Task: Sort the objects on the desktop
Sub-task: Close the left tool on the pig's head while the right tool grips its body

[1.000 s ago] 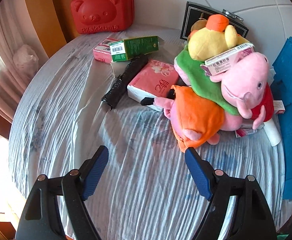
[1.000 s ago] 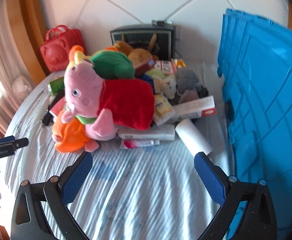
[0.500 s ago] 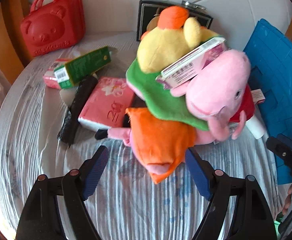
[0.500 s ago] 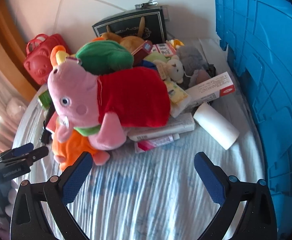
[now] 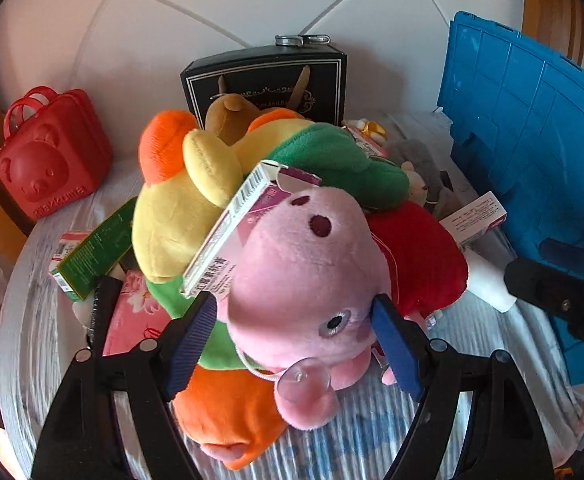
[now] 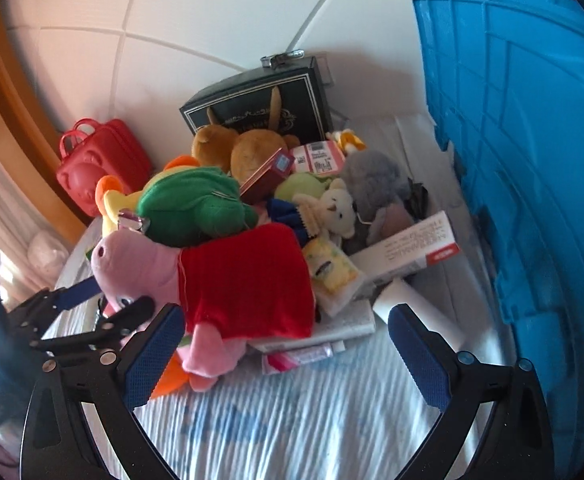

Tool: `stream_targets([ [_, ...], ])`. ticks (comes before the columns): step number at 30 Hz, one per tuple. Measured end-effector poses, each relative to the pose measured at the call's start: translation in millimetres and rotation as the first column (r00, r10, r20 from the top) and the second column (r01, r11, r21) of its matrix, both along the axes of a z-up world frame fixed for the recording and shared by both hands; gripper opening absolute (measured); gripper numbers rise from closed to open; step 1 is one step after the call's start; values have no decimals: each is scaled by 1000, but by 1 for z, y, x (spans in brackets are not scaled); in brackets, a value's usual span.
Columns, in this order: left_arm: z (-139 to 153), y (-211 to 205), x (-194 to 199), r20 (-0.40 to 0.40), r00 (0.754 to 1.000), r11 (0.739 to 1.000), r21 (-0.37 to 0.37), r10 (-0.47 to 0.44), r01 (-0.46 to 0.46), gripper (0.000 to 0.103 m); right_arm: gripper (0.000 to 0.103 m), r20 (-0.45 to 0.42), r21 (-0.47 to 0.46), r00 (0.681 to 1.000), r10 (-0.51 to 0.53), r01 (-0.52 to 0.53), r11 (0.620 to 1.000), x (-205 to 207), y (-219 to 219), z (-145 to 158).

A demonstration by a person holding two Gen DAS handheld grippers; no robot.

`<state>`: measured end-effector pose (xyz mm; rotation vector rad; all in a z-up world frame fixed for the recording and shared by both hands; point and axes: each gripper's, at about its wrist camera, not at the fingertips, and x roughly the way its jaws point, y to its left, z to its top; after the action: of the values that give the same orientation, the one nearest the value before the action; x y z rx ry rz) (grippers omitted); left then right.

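Far left of the left hand-held gripper (image 5: 294, 344), a red bear-face case (image 5: 49, 162) stands at the table (image 5: 352, 444) edge against the wall, apart from the heap, so it looks already parked or not part of the clutter. Just left of that gripper: green carton (image 5: 93, 254) and pink tissue pack (image 5: 133, 314), lying flat, half under the toys. Left gripper jaws wide apart, straddling the head of the pink pig plush (image 5: 308, 280); pads flank the head but no squeeze visible, so nothing gripped yet — probably lining up to take the pig first since it sits on top. A pink medicine box (image 5: 227, 236) leans on the pig's snout and the yellow plush (image 5: 179, 216); likely slides off if the pig is lifted. Orange plush (image 5: 227, 412) is under the pig, nearest the gripper. Right hand-held gripper (image 6: 285, 354) also spread wide, empty, over bare striped cloth in front of the pig's red dress; white roll (image 6: 416, 310) just beyond its right finger. Far right, blue crate (image 6: 532, 160) stands beside the pile, presumably the sorting bin.
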<state>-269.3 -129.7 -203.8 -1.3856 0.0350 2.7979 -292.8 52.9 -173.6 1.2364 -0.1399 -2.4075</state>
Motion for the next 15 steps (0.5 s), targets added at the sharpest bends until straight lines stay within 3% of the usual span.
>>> stream_targets([
  [2, -4, -2, -4, 5, 1000, 1000, 29, -3, 3, 83, 103, 25, 9, 999, 37, -37, 999, -11, -7, -11],
  [4, -6, -1, -5, -8, 1000, 1000, 5, 0, 0, 90, 103, 57, 21, 996, 68, -69, 997, -22, -17, -26],
  [6, -9, -6, -6, -23, 1000, 1000, 4, 16, -16, 91, 103, 72, -3, 993, 98, -98, 995, -29, -23, -36],
  [12, -16, -26, -13, -22, 1000, 991, 136, 8, -5, 91, 103, 130, -128, 980, 147, -131, 983, -52, -30, -57],
  [15, -14, -27, -9, -32, 998, 993, 107, -50, 53, 91, 103, 145, -106, 974, 171, -157, 982, -55, -35, -60],
])
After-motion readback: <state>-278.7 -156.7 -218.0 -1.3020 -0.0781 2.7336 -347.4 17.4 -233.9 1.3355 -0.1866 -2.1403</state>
